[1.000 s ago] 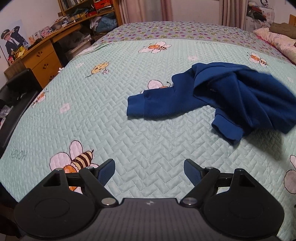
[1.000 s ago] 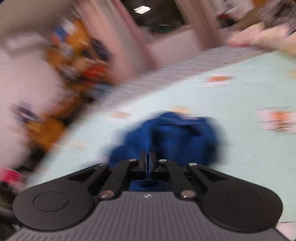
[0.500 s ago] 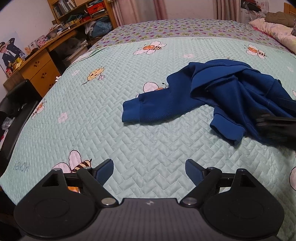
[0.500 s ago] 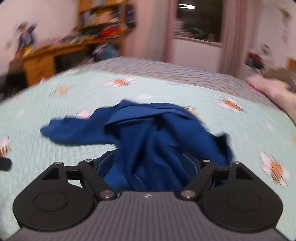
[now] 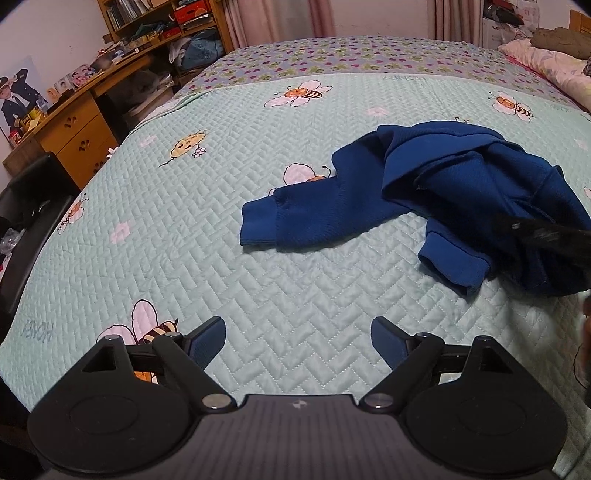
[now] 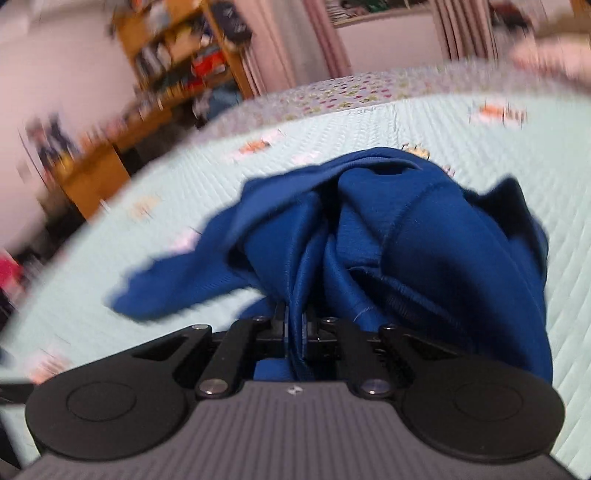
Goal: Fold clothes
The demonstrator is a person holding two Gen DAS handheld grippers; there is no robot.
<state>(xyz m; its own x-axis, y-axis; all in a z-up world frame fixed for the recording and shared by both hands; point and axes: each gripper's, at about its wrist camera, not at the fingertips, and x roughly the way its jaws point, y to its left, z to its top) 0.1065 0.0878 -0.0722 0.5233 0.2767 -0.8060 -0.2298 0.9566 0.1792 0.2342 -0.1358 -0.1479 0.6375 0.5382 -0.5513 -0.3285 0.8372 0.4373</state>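
Note:
A crumpled dark blue sweatshirt point(image 5: 461, 192) lies on the pale green quilted bedspread point(image 5: 258, 258), one cuffed sleeve stretched out to the left. My left gripper point(image 5: 298, 341) hovers open over bare quilt in front of the sleeve, nothing between its fingers. My right gripper point(image 6: 294, 325) is shut on a fold of the blue sweatshirt point(image 6: 388, 240), which bunches up in front of it. In the left wrist view the right gripper point(image 5: 546, 236) shows as a dark blur at the garment's right edge.
A wooden desk point(image 5: 74, 129) and bookshelves point(image 5: 159, 26) stand past the bed's left edge, with a black chair point(image 5: 26, 206) near them. Pillows and bedding point(image 5: 546, 62) lie at the far right. Curtains hang behind the bed.
My right gripper came down to the sweatshirt, opened around a fold and closed on it. The garment shifted and settled slightly on the bed. My left gripper stayed open and hardly moved.

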